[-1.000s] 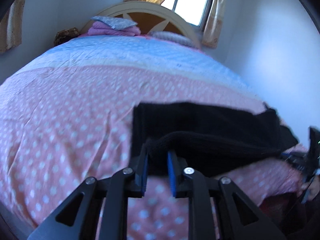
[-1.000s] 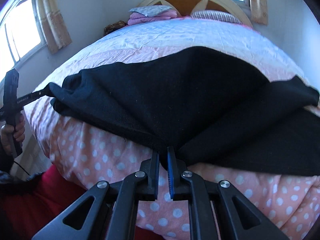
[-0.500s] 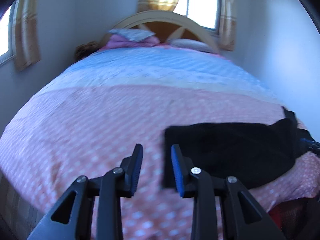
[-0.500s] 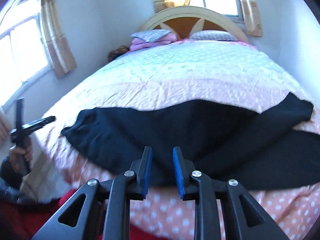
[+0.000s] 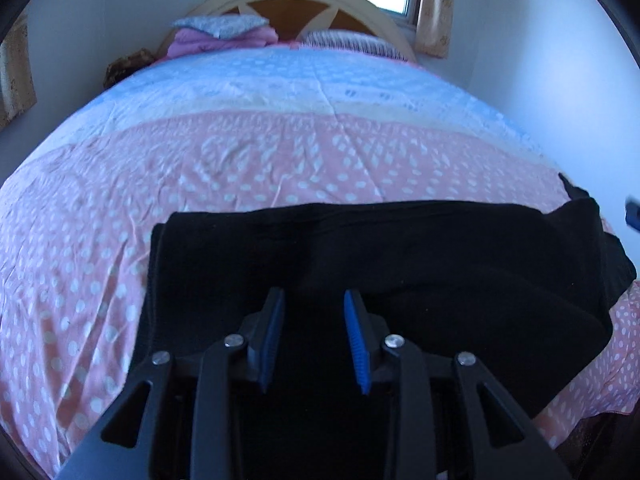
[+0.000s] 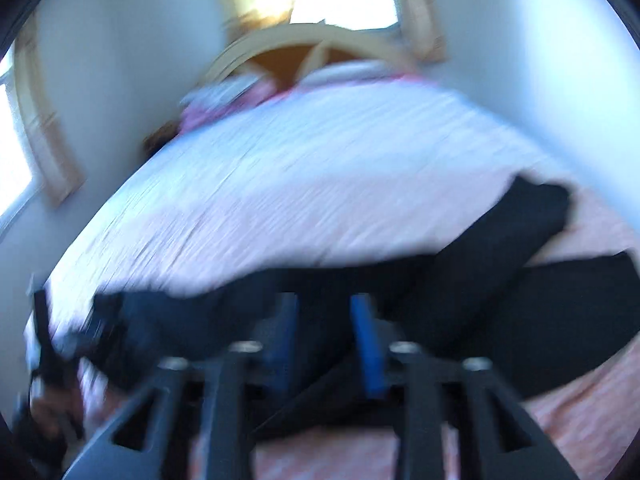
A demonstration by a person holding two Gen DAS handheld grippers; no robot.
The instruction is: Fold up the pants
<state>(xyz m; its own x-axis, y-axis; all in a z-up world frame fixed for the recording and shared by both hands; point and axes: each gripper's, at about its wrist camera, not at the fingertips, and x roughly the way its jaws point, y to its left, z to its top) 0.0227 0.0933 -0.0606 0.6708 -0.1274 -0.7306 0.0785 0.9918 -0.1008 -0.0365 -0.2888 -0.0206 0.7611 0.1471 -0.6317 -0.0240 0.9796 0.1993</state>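
Black pants (image 5: 400, 256) lie folded lengthwise across the near end of the bed, on the pink dotted cover. My left gripper (image 5: 314, 300) is open and empty, over the pants near their left end. In the blurred right wrist view the pants (image 6: 500, 288) spread across the bed's near edge. My right gripper (image 6: 324, 304) is open and empty just above their near edge. The left gripper (image 6: 44, 344) and the hand holding it show at the far left.
The bed cover (image 5: 280, 160) is pink near me and pale blue farther back. Folded pillows and bedding (image 5: 220, 32) lie by the headboard (image 5: 320, 4). A wall runs along the right side of the bed (image 5: 560, 80).
Both grippers let go of the pants and opened. The left one swung away to the left, then came back over the pants. The right one is moving fast, so its view is blurred.
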